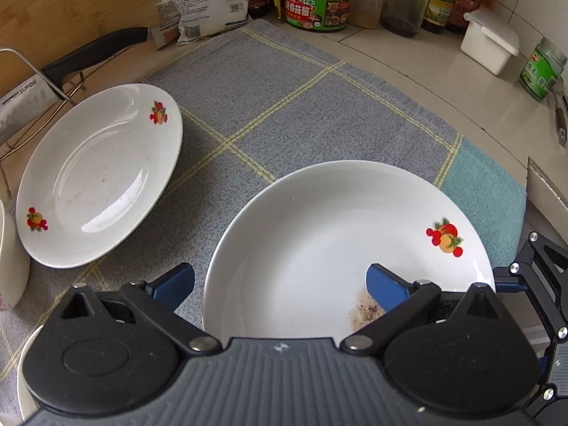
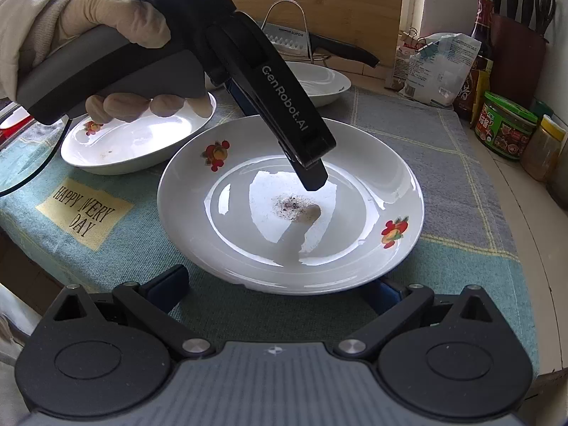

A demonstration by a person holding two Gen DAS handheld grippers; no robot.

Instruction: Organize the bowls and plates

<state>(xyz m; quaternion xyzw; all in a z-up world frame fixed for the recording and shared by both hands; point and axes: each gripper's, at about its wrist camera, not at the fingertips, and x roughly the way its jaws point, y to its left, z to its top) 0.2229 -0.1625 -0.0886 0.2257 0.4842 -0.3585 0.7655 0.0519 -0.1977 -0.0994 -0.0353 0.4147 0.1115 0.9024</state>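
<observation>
Plate (image 2: 358, 248), white with fruit decals and a brownish speckled stain in its well, sits flat on the blue-grey checked cloth (image 1: 277, 99), near the cloth's front teal edge. Left gripper (image 1: 280, 285) hangs over this plate: fingers spread wide, left blue pad (image 1: 174, 285) outside the rim over the cloth, right blue pad (image 1: 387, 285) over the plate's inside near the stain. Nothing between them but the plate's edge; not clamped. In the right wrist view the same left gripper shows as a black arm labelled GenRobot.AI, tip just above the stain, contact with the plate unclear. Gloved hand (image 2: 117, 28) grips its grey handle.

Right gripper (image 2: 280, 289) is low at the plate's near rim, fingers wide; left pad (image 2: 170, 285) over the cloth beside the rim, right pad mostly hidden under the rim. Holding nothing.

Second plate (image 1: 96, 177), same decals, lies to the left in the left wrist view, tilted, its far side raised; what it leans on I cannot tell. Third plate (image 2: 131, 142) sits left of the main plate in the right wrist view, partly behind the hand. Cleaver (image 1: 25, 103) marked SUPOR rests in a wire rack (image 1: 35, 71) behind. Green jar (image 1: 317, 1), bottles and a white box (image 1: 490, 44) stand at the counter's back.
</observation>
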